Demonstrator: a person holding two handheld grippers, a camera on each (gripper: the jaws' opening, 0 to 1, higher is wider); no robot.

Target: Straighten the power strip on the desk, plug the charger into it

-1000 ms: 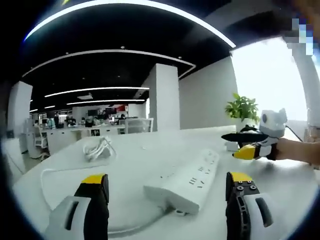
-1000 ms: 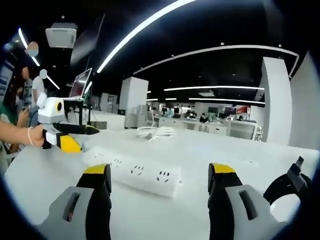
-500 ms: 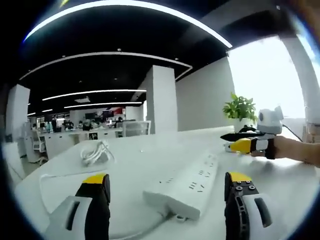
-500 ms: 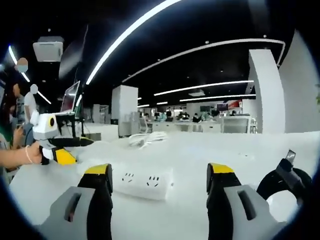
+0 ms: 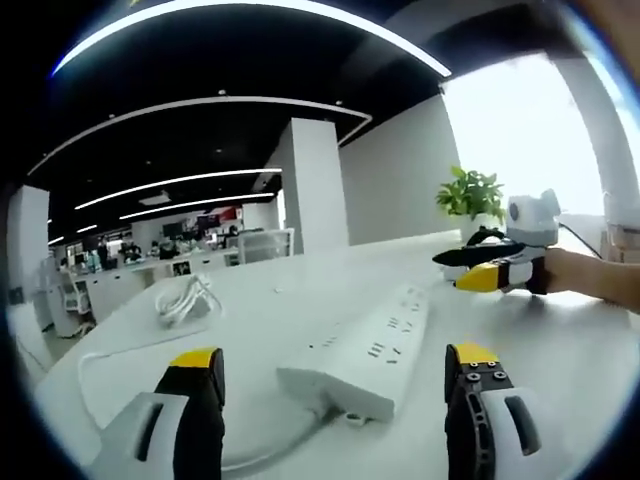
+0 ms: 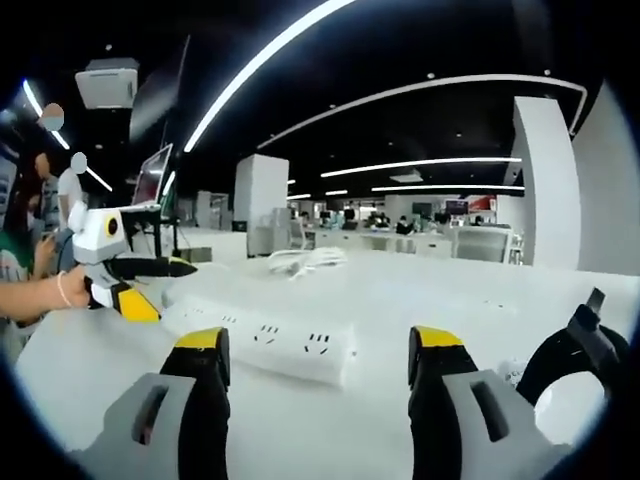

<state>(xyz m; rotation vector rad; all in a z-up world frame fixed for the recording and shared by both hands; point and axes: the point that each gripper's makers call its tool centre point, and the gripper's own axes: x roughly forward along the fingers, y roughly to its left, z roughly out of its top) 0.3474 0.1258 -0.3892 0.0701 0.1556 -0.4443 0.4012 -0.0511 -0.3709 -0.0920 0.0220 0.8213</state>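
Power strip [image 5: 355,352] lies slantwise on the white surface [image 5: 270,310] in the left gripper view, between the released, empty jaws of the left gripper [image 5: 335,400], probably lined up to turn it straight. Its cord [image 5: 110,345] loops left; a coiled white cable [image 5: 185,300] sits farther off, and a potted plant [image 5: 470,195] far right. In the right gripper view, the right gripper [image 6: 315,385] also stands released, facing the strip's other end, and a black ring [image 6: 570,355] at right shows here alone.

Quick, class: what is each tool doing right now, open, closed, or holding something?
Left tool: open, holding nothing, power strip ahead between its jaws.
Right tool: open, holding nothing, above the desk.
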